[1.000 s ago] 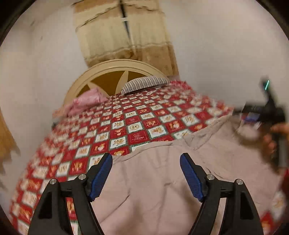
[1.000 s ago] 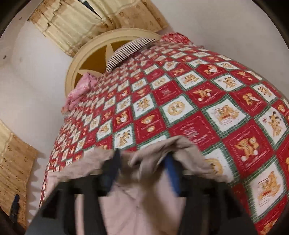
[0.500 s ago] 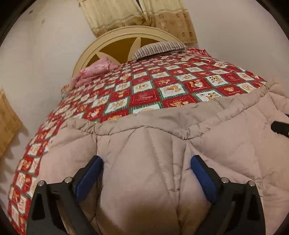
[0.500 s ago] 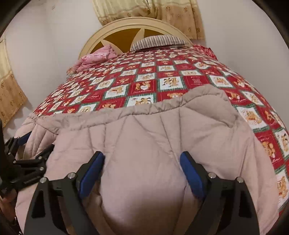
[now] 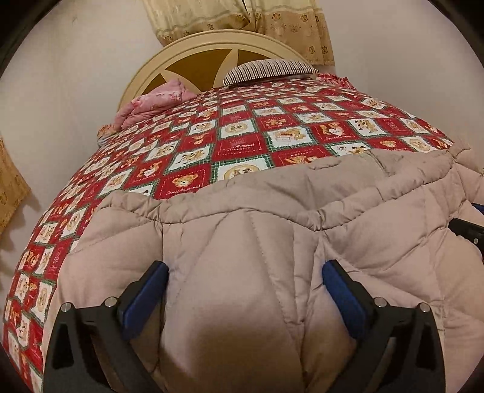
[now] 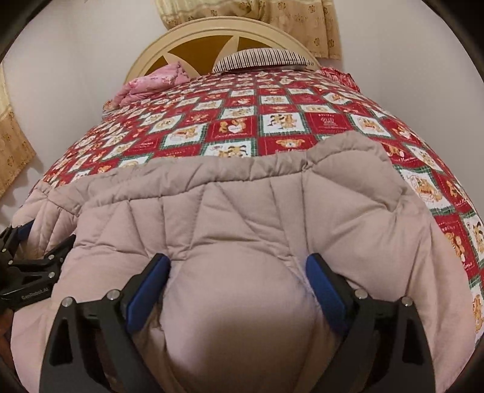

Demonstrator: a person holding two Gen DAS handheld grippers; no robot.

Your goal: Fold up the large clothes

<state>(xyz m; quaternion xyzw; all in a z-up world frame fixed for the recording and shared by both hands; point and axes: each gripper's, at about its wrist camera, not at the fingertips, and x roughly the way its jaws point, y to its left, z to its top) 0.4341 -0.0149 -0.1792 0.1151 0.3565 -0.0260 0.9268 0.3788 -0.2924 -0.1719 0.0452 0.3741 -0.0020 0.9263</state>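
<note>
**Quilted coat on the bed, both grippers spread over it**

I see the large beige-pink quilted padded coat (image 5: 242,235) lying flat across the near end of the bed, on top of the red, white and green checked bedspread printed with teddy bears (image 5: 236,145). Its far hem runs in a puckered line across the bedspread, and its puffed panels fill the lower half of both wrist views.

My left gripper (image 5: 245,290) sits low over the coat with its black arms and blue pads (image 5: 145,299) spread wide. A bulge of padding rises between them; the fabric lies just beside the pads, and I cannot tell whether it touches them. My right gripper (image 6: 239,284) is in the same posture further along the coat, its jaws opening, with a rounded swell of padding between its blue pads (image 6: 325,290), which do not pinch it. In the right wrist view the left gripper shows at the left edge, resting against the coat's side.

Beyond the coat, the bedspread stretches to a cream, arched wooden headboard with brown panels (image 5: 211,57). A black-and-white striped pillow (image 5: 269,68) leans at its foot, and a crumpled pink floral cloth (image 5: 151,104) lies to its left. Yellow patterned curtains (image 5: 242,18) hang above on a pale wall.
</note>
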